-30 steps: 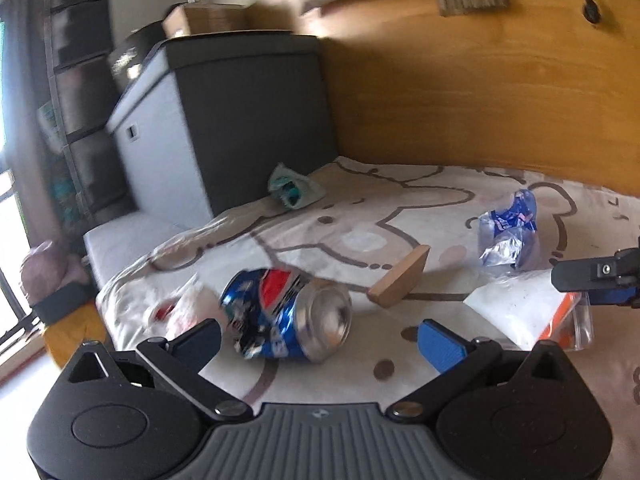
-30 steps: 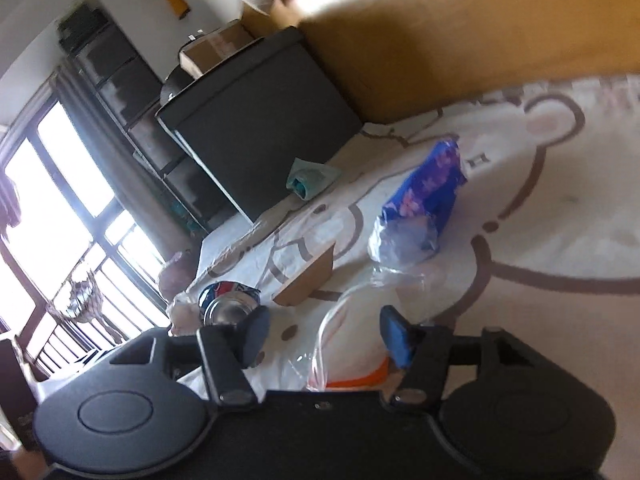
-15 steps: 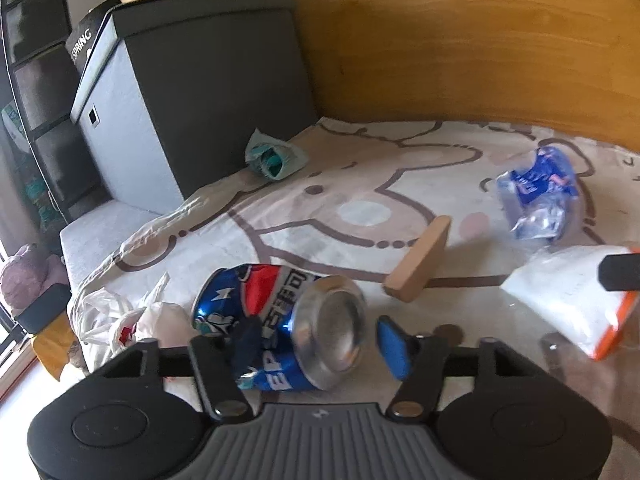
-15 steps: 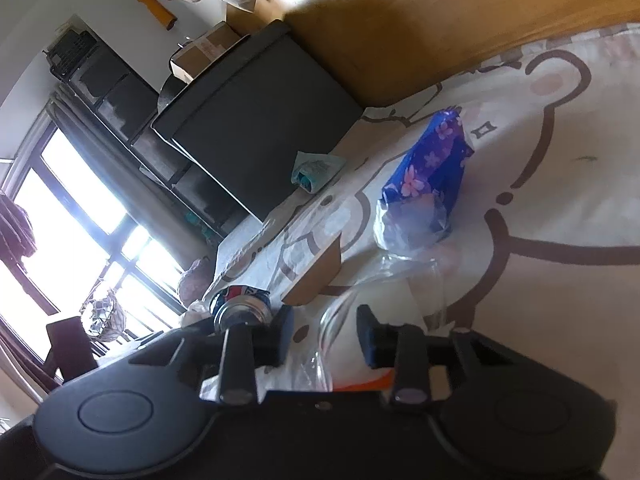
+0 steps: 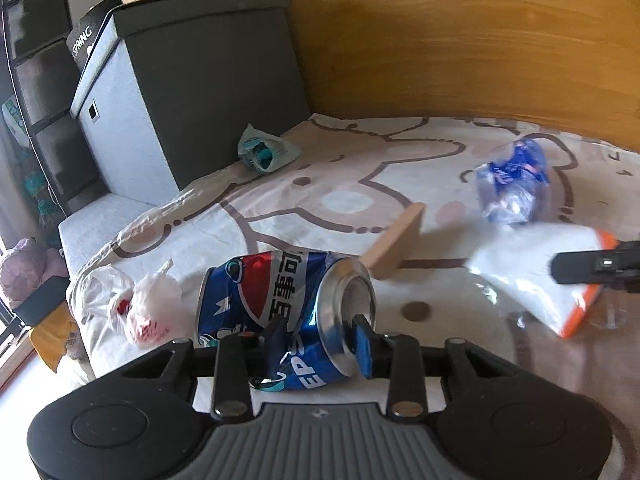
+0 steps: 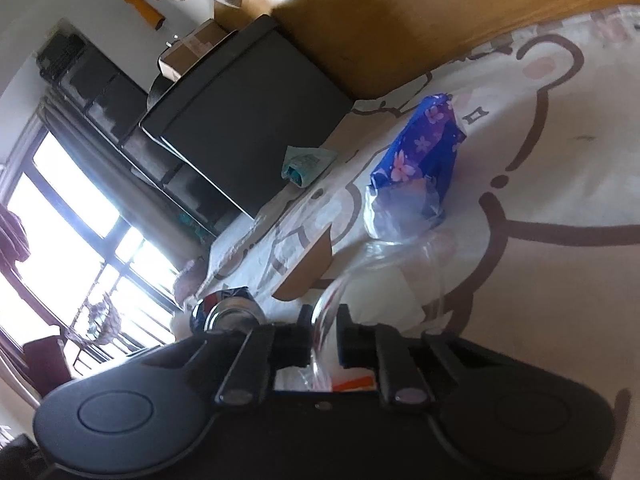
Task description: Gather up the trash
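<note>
Both of your jaws have narrowed since earlier: your left gripper (image 5: 318, 338) is closing across the crushed cola can (image 5: 286, 316) lying on the bed sheet (image 5: 348, 200), while your right gripper (image 6: 323, 334) pinches the clear plastic bag (image 6: 384, 276) for lifting.

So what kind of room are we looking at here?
Most likely a bedroom or living room at home. A bear-print sheet covers a low mattress or bed, with a wood-panelled wall behind it, dark storage drawers and a large window. A crushed cola can and wrappers lie scattered on the sheet.
</note>
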`<state>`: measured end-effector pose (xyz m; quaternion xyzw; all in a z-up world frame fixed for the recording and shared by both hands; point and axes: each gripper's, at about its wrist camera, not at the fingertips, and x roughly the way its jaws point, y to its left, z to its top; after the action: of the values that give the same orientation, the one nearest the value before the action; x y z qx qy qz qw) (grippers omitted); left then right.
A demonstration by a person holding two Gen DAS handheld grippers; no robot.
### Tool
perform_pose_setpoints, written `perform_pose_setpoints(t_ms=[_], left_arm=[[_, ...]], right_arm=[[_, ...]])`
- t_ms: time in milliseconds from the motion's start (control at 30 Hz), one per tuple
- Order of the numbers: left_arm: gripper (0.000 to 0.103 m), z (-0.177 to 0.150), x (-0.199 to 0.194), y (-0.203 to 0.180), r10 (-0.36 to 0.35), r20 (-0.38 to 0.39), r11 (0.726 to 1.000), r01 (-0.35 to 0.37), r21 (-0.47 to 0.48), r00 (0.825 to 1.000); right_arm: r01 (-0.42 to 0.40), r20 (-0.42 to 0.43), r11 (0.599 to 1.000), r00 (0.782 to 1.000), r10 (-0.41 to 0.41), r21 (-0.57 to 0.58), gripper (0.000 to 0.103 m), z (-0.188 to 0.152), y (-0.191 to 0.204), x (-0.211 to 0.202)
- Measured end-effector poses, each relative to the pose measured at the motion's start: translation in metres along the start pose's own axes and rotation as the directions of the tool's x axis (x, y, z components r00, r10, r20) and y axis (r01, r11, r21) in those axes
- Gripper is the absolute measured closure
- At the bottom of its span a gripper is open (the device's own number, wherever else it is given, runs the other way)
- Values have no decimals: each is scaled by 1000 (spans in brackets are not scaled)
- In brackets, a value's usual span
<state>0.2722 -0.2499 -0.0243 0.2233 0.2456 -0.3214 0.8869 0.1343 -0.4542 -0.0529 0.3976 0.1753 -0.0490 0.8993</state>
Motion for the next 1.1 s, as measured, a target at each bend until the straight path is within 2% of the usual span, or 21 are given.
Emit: perform_pose_setpoints(t_ms=[300, 633, 800, 1100], left_arm=[[68, -7, -46, -15, -15, 26, 996, 17, -86, 1000], [69, -17, -93, -22, -42, 81, 976, 58, -208, 996], [70, -22, -109, -24, -38, 82, 964, 58, -258, 996], [72, -29, -145, -28, -46, 127, 944, 85, -319, 991]], right_arm=[[29, -8, 995, 1000, -30, -93, 96, -8, 13, -9], [48, -7, 974, 999, -51, -219, 97, -18, 45, -36], [73, -11, 960, 997, -79, -272, 97, -22, 57, -51], [111, -8, 924, 992, -122, -365, 97, -24, 76, -82]])
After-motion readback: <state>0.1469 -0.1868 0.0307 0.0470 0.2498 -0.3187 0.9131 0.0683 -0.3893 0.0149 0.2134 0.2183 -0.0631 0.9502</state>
